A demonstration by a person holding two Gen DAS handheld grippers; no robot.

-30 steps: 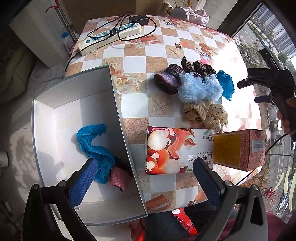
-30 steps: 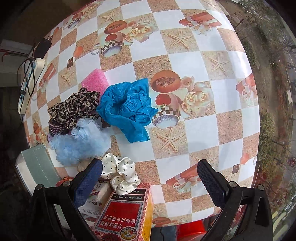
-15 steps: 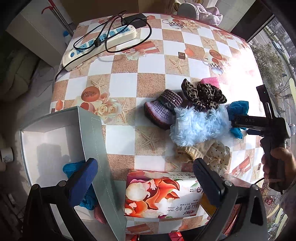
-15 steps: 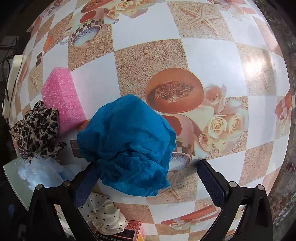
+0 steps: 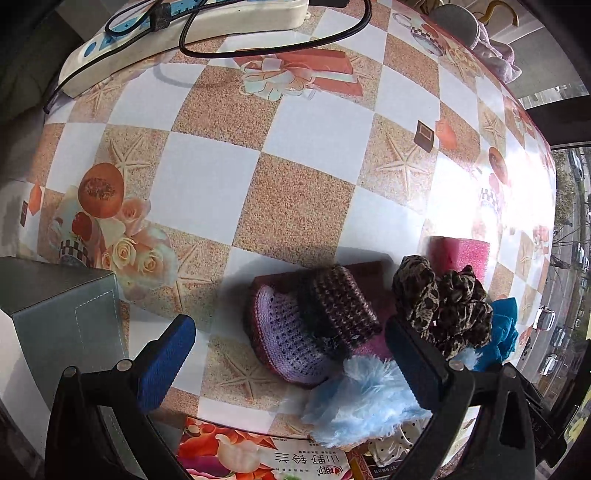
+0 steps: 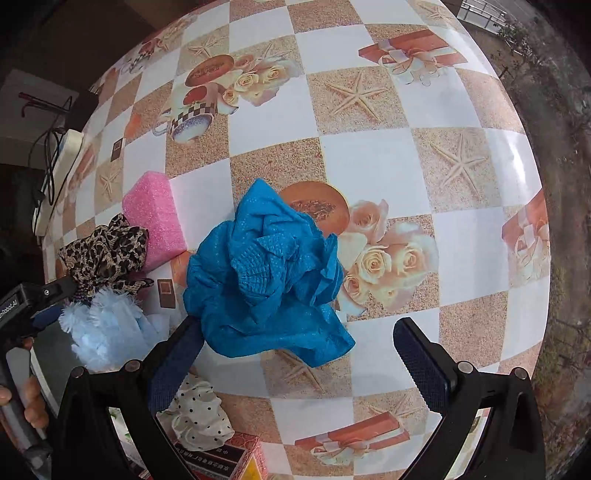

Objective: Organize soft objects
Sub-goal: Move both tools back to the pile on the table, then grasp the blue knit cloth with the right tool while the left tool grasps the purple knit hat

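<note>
My left gripper is open, its jaws astride a purple knitted hat on the checked table. Beside the hat lie a leopard scrunchie, a fluffy light-blue piece and a pink sponge. My right gripper is open, low over a crumpled blue cloth that lies between its fingers. The scrunchie, the sponge, the fluffy piece and a white dotted scrunchie lie left of the cloth.
The grey storage box stands at the left. A flowered tissue box and a red carton sit at the near edge. A power strip with cables lies at the far side.
My left gripper moved from over the box forward and down to the knitted hat. My right gripper dropped toward the blue cloth, then eased back a little.
</note>
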